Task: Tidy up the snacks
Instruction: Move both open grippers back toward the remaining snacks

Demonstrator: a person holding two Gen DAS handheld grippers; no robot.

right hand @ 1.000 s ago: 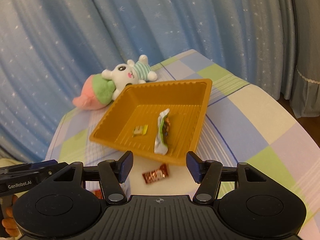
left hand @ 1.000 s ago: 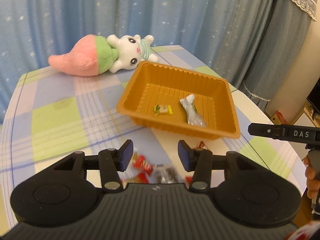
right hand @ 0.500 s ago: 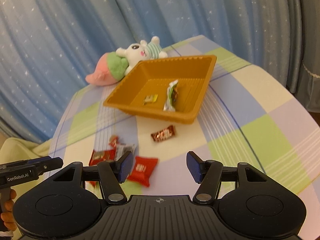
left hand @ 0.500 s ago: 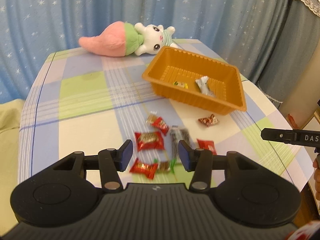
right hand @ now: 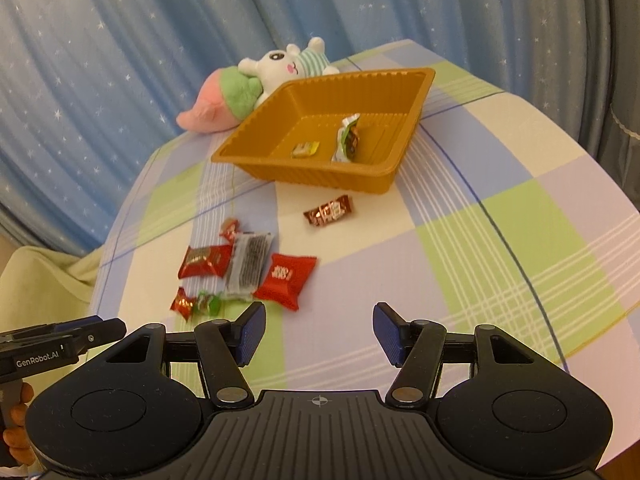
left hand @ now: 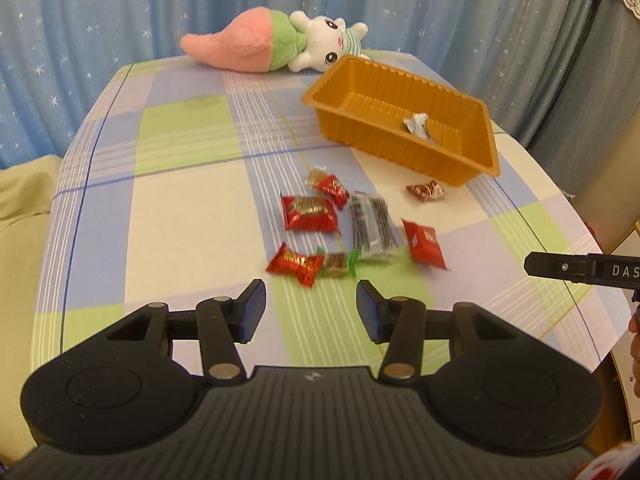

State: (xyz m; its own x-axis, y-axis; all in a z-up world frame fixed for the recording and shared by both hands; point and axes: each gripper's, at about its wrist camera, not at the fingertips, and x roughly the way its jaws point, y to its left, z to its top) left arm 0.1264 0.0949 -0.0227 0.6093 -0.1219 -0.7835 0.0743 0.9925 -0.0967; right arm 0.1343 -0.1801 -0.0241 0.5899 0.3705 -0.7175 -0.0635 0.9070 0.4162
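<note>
An orange tray (left hand: 490, 148) (right hand: 384, 178) sits at the far right of the checked table. It holds a silver-green snack pack (right hand: 348, 138) (left hand: 418, 126) and a small yellow candy (right hand: 305, 149). Several red snack packets lie loose before it: a large red one (left hand: 309, 213) (right hand: 206, 261), a red square one (left hand: 424, 244) (right hand: 286, 280), a dark clear pack (left hand: 372, 226) (right hand: 250, 262) and a brown-red candy (left hand: 426, 191) (right hand: 329, 210) near the tray. My left gripper (left hand: 310, 308) and right gripper (right hand: 318, 332) are open, empty, hovering short of the pile.
A pink and white plush toy (left hand: 272, 42) (right hand: 256, 84) lies at the table's far edge behind the tray. Blue starred curtains hang behind. The right gripper shows at the left view's right edge (left hand: 580, 270); the left gripper shows at the right view's left edge (right hand: 60, 340).
Both grippers have pulled back and up from the tray toward the near side of the table. The loose snack pile has come into view. Both stayed open.
</note>
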